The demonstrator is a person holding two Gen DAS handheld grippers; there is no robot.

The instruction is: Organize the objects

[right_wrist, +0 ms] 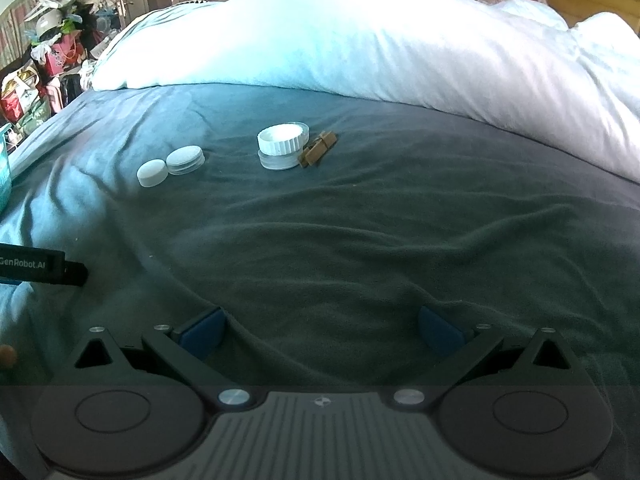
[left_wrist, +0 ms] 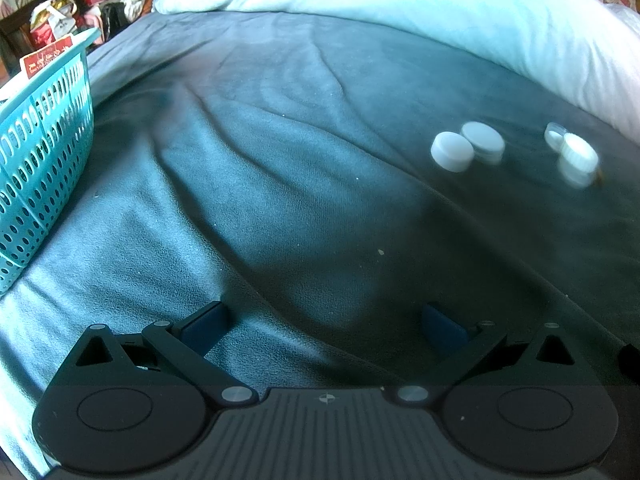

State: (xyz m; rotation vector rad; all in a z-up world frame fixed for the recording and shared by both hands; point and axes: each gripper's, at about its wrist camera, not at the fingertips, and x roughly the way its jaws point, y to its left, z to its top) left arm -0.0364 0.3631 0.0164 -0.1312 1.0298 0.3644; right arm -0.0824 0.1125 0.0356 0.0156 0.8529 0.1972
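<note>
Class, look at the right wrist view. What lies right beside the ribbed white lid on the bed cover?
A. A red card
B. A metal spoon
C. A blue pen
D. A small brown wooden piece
D: a brown wooden piece rests against the right side of the ribbed white lid, which sits on a clear jar.

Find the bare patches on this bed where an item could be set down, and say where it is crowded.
Free: the grey blanket between both grippers and the white cap; also between the teal basket and that cap. Crowded: the ribbed white lid, touching the brown wooden piece, near the white duvet.
</note>
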